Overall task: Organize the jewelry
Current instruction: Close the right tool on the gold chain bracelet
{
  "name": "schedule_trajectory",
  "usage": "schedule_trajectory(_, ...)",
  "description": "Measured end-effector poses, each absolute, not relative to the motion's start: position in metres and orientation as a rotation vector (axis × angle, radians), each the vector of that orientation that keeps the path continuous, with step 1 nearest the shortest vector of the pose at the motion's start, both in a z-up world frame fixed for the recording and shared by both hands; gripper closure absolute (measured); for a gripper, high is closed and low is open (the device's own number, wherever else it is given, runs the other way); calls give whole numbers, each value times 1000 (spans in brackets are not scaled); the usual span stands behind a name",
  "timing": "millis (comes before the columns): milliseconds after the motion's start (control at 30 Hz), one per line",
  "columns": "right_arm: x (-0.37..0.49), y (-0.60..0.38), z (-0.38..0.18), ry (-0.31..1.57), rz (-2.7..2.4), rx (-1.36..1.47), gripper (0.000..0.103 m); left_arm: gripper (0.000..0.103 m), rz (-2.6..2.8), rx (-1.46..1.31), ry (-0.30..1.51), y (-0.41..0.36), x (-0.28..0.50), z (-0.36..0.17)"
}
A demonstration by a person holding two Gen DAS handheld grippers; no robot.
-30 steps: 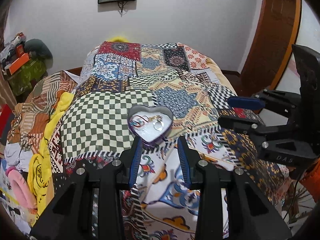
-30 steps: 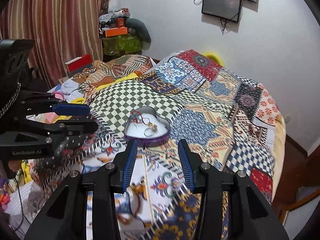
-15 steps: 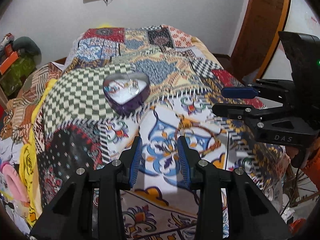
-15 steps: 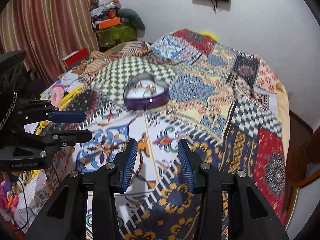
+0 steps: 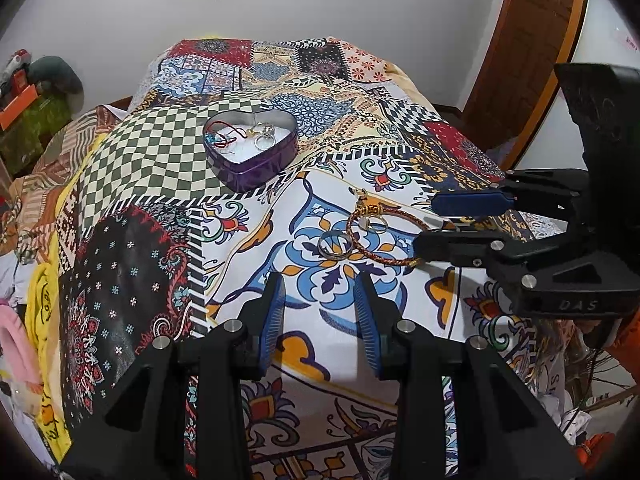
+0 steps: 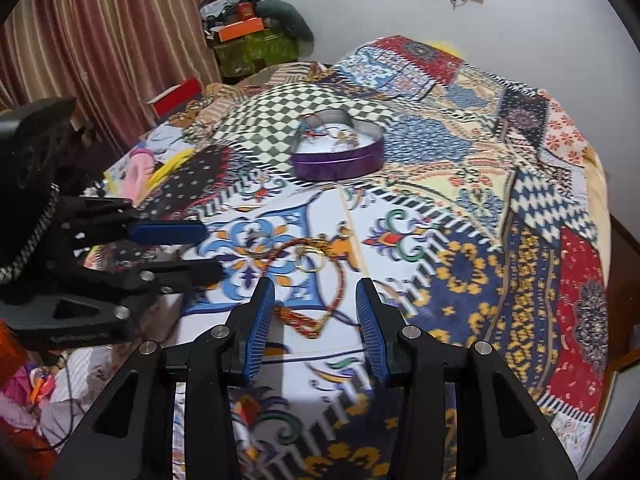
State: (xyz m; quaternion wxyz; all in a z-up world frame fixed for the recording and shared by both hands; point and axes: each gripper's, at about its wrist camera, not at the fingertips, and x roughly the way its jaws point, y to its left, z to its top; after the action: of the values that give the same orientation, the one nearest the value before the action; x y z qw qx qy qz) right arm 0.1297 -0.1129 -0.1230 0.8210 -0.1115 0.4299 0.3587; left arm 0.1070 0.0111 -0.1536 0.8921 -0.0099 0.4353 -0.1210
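Observation:
A purple heart-shaped tin sits on the patchwork bedspread, with a red cord, rings and small pieces inside; it also shows in the right wrist view. Nearer lie a red-and-gold cord bracelet, a silver band ring and a thin ring. In the right wrist view the bracelet and a ring lie just ahead of my right gripper, open and empty. My left gripper is open and empty, just short of the silver ring. The right gripper comes in from the right beside the bracelet.
The bed fills both views. Piled clothes lie along its left side. A green box with clutter and a striped curtain stand at the back left. A wooden door is at the right.
Both grippers have drawn back from the heart tin toward the near end of the bed. The bracelet and loose rings have come into view ahead of them. Both stay open.

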Motion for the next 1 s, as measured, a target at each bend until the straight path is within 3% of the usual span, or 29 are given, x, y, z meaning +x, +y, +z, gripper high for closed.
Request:
schedule_trajectory(200,132,-98,-133,949,770,-249,64,68,-246,-37,899,15,102,-153)
schedule_trajectory(267,133,-96,-134,950,762,-251,51,67,-242,-39,898,17,101,-154)
schedule_trajectory(300,133,-95,-135,948,758,-249,49,68,-240,-40,898,18,101,-154)
schedule_trajectory(600,143,-103,-120,896,754,-201,49,68,-231,-46,890,19,103,-155)
schedule_trajectory(767,140,-91,-119,885,796,-224,82,68,-233,-46,881,19,102,-154)
schedule_trajectory(1000,142,-83,-134,911,749,-272,84,68,-244,-53,877,20,101,-154)
